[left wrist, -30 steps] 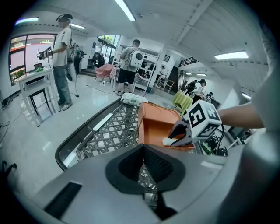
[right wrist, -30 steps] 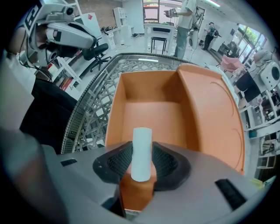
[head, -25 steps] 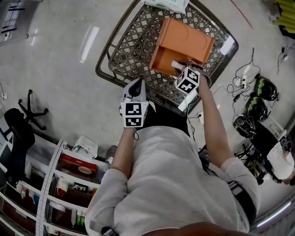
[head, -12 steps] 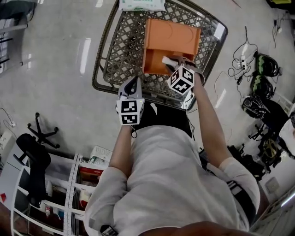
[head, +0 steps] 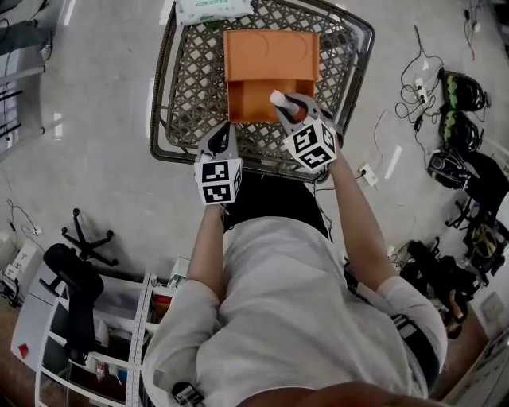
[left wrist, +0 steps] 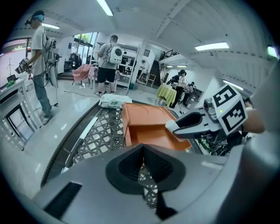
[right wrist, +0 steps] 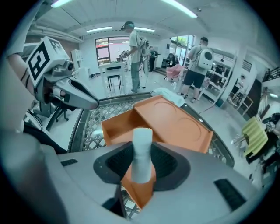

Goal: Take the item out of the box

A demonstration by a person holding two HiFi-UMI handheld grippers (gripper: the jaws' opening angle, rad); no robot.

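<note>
Wire cart (head: 184, 87) below, holding open orange box (head: 270, 52); white packet (head: 213, 9) at far rim; pale tube (right wrist: 141, 146) gripped in right gripper (right wrist: 141, 165) jaws, long axis along them, over box's near corner; left gripper (left wrist: 143, 165) jaws pressed together, empty, beside box; probably just needs lifting clear of box wall.

Bright, even light came from ceiling strip lamps (left wrist: 106, 7) — their glare streaked the glossy floor (head: 87, 119) (shadows were soft) — while both gripper views bowed strongly toward dark, rounded corners, the nearest foreground blurred.
</note>
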